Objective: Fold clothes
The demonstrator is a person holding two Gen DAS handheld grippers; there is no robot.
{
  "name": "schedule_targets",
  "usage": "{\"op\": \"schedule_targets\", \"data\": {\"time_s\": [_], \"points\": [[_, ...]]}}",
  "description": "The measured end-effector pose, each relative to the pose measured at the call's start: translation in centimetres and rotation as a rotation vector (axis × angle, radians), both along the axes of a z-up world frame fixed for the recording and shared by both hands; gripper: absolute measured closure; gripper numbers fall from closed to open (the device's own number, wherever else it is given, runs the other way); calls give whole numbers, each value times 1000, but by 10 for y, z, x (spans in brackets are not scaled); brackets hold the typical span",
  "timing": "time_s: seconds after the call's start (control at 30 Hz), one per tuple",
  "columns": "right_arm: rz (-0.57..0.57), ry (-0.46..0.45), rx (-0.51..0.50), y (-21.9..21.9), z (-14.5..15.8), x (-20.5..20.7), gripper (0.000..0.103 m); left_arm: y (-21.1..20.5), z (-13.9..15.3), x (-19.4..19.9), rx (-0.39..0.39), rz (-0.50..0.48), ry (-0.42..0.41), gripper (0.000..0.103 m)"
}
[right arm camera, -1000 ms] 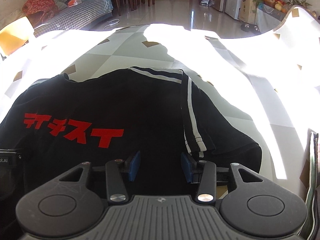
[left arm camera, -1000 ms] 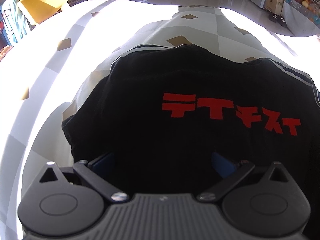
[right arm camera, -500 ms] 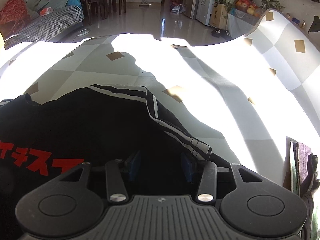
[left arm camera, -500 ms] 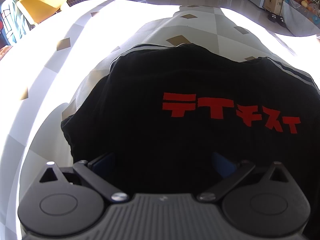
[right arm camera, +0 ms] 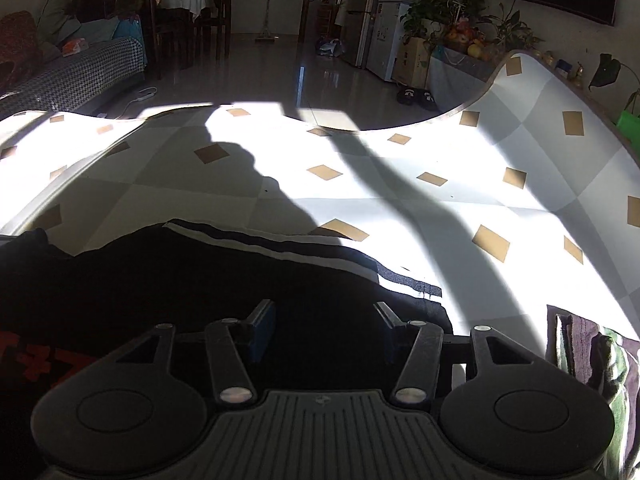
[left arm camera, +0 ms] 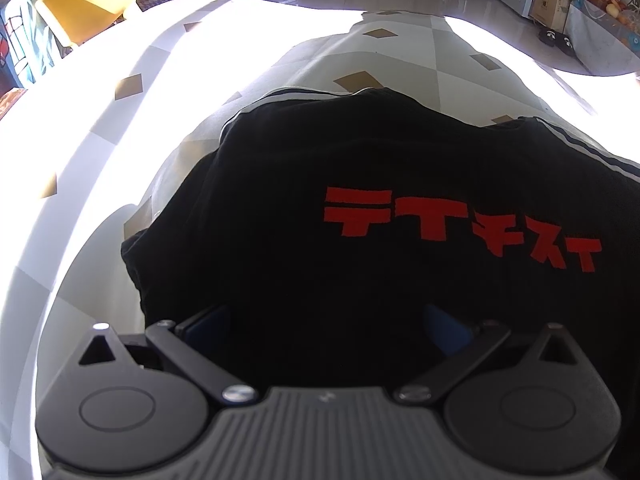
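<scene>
Left wrist view showed the checked counter (left arm camera: 120, 128) carrying a black T-shirt (left arm camera: 360, 168) with red lettering, spread across its near part. Over the shirt's near edge, the left gripper (left arm camera: 326, 326) held its jaws released and wide above dark cloth. Toward the shirt's striped sleeve, the right gripper (right arm camera: 326, 330) was opening its jaws, with cloth lying between them ungripped.

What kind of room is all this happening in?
Most likely a home's living and dining area: a sofa with a checked cover, a dining table with chairs, and a fridge beside houseplants.
</scene>
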State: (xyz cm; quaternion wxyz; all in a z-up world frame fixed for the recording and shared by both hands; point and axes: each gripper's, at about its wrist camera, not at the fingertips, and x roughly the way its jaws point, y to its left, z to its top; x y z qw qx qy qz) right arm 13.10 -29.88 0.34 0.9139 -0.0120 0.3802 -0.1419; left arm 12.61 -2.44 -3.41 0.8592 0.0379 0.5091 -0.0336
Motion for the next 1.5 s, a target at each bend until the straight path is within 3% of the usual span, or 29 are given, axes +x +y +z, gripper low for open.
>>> {"op": "schedule_targets", "data": {"time_s": [0.3, 0.5, 0.8, 1.0, 1.27, 1.5], "points": [[194, 132, 80, 43, -18, -8, 51, 16, 4, 7, -56, 63, -10, 0], [273, 167, 20, 65, -22, -18, 47, 34, 10, 14, -99, 129, -22, 0], [226, 185, 88, 57, -22, -19, 44, 83, 17, 43, -267, 284, -19, 0], [221, 186, 51, 62, -21, -19, 43, 107, 1, 60, -343, 374, 26, 0], [215, 186, -9, 71, -21, -18, 40, 131, -9, 59, -435, 436, 61, 0], [212, 188, -66, 80, -21, -16, 40, 126, -23, 63, -455, 430, 119, 0]]}}
